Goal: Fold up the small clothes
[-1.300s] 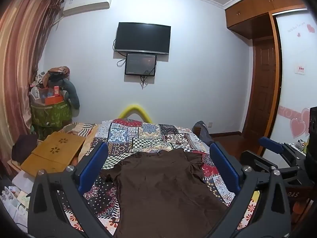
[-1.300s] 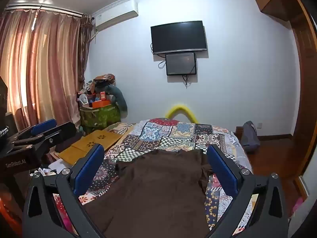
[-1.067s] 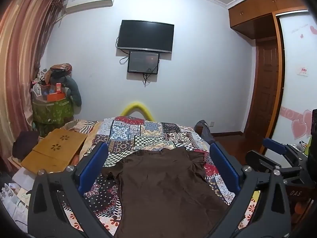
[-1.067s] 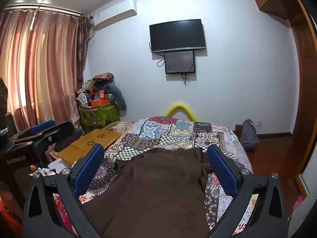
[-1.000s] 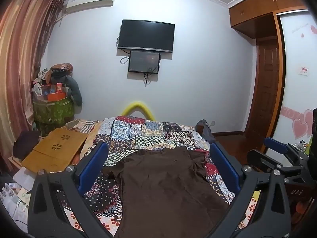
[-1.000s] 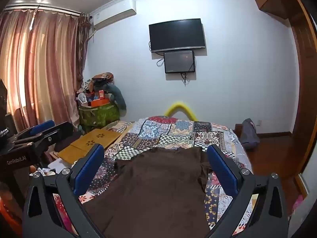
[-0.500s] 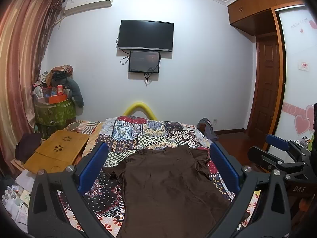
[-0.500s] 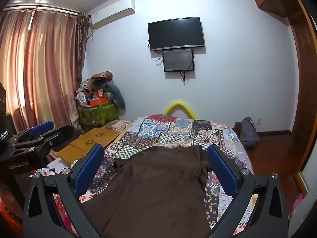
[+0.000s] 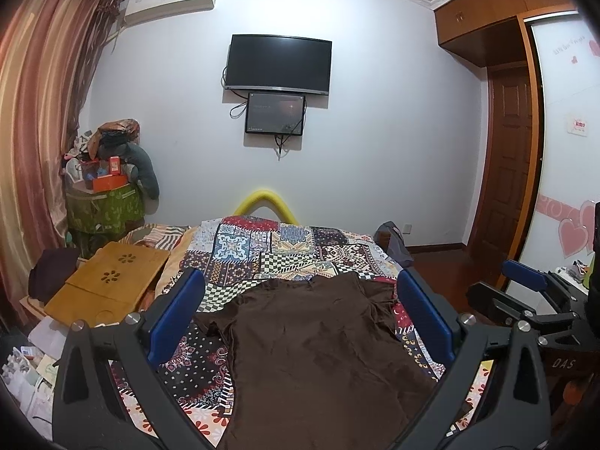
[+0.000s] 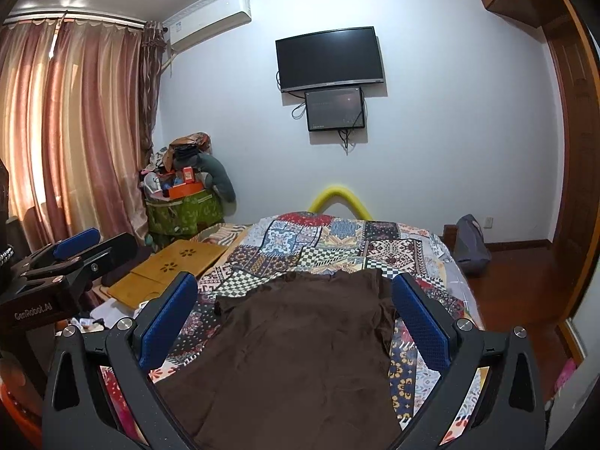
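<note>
Dark brown short-sleeved T-shirt (image 9: 318, 345) lies spread flat on the bed covered by a multicoloured patchwork quilt (image 9: 262, 247), neck end toward the far wall, hem toward the cameras. Both sleeves are out to the sides; the right sleeve looks slightly bunched.

Left hand-held gripper (image 9: 300, 315), black frame with blue padded fingers (image 9: 176, 315), is held above the near end of the shirt, jaws spread wide, nothing between them. Whether it touches the cloth can't be told.

Right hand-held gripper (image 10: 292, 315) is likewise wide apart and empty over the shirt's near half, its blue pads (image 10: 420, 322) flanking the shirt body in view. Each gripper shows at the edge of the other's camera, side by side, apart.

Around: black wall-mounted TV (image 9: 279, 63) with a smaller dark screen (image 9: 274, 113) just under it, white air conditioner (image 10: 210, 20) near the ceiling, pinkish-brown curtains (image 10: 75, 131), light wooden lap desk (image 9: 108, 285) lying left of the bed, green fabric bin piled with clutter (image 10: 180, 210) in the corner, yellow curved foam piece (image 9: 266, 202) behind the far end of the bed, grey bag (image 10: 470, 247) on the wooden floor.
</note>
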The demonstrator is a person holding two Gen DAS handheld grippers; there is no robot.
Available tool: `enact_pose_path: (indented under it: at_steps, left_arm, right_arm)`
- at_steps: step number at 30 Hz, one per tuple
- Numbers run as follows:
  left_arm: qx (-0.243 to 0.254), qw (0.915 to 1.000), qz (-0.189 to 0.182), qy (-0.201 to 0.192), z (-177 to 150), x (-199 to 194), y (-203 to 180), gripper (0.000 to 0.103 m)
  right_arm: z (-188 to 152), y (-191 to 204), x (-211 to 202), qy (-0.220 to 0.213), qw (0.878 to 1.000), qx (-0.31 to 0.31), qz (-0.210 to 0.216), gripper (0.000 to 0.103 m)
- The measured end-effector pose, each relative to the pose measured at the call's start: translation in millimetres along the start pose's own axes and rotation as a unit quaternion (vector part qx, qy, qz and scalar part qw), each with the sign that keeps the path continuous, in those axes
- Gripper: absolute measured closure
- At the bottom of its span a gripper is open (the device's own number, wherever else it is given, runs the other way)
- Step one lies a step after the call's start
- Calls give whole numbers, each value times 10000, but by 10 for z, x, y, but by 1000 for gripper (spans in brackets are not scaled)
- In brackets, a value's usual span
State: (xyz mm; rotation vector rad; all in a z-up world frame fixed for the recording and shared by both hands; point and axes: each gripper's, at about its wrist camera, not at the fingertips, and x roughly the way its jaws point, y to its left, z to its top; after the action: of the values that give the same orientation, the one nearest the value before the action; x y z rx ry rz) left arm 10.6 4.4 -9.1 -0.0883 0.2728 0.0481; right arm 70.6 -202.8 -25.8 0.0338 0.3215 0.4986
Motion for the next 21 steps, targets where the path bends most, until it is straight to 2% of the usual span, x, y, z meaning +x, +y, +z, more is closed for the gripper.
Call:
enact_pose_path:
  at_steps: [21]
  left_arm:
    - [107, 9999, 8, -35, -31, -9, -50, 0]
  right_arm:
    - [-22, -19, 2, 53, 10000, 45, -68, 0]
